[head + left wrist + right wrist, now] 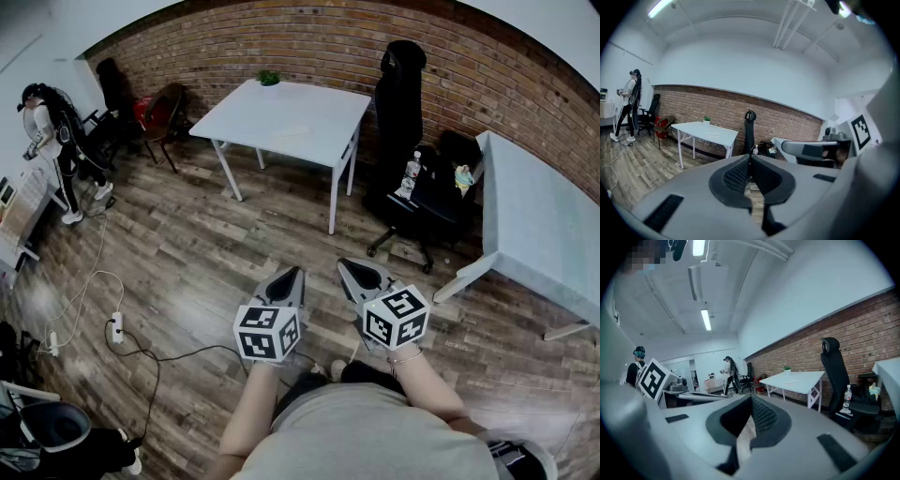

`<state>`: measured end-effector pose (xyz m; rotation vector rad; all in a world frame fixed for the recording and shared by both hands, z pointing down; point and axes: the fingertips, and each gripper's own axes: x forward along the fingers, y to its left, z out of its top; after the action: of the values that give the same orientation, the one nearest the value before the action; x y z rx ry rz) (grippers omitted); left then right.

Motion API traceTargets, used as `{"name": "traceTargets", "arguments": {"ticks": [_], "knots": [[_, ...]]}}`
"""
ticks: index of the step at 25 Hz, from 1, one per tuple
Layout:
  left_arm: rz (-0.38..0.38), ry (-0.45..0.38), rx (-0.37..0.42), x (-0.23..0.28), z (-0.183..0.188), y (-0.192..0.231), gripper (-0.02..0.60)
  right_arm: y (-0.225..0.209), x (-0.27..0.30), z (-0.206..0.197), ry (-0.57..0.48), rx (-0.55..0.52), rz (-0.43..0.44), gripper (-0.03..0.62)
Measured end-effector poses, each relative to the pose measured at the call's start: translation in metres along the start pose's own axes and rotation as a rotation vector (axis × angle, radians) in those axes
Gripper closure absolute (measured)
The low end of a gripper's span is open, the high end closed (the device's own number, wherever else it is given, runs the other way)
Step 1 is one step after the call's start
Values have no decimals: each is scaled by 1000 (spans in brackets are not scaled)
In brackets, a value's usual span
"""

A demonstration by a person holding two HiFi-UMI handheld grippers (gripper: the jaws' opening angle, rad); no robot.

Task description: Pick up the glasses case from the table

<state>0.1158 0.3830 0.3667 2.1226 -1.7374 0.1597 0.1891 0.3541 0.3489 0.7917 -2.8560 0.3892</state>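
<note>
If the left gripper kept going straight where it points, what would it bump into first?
Nothing close. The left gripper, shut and tilted a bit down, would probably meet the wooden floor first; the tall black chair lines up beyond its tips. Depth is hard to judge.

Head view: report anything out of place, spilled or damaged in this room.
Nothing is spilled or broken. There are two small oddities. A bottle stands on the seat of the black chair, an odd place for it. A white cable with a power strip trails loose across the wood floor.
</note>
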Motion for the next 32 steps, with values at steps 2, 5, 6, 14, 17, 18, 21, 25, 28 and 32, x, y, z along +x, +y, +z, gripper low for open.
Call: {"name": "traceTargets", "arguments": {"ticks": [2,5,6,14,17,18,21,25,28,32], "knots": [[10,9,13,4,0,3,571,-3,2,-1,-1,4,-6,595],[23,22,21,6,-3,9,571,-4,4,-1,1,-3,-8,595],[28,26,20,6,-5,11,571,-3,4,-1,2,-6,-8,595],[-20,-1,-7,7,-5,16,569,-8,6,1,-14,-29,-49,595],[-75,-3,-12,4,-11,12,569,-5,5,-12,-5,22,-55,595],[-77,12,-8,4,-17,13,569,-4,5,-17,1,34,-56,595],[-83,50,-17,3,-31,17,569,-3,7,-30,15,53,-67,595],[-89,62,-37,7,-35,24,569,-6,15,-41,30,93,-58,595],[-62,63,-44,13,-35,37,569,-10,30,-42,37,87,-40,595],[-30,69,-52,33,-31,60,569,-22,58,-34,35,58,-21,595]]}}
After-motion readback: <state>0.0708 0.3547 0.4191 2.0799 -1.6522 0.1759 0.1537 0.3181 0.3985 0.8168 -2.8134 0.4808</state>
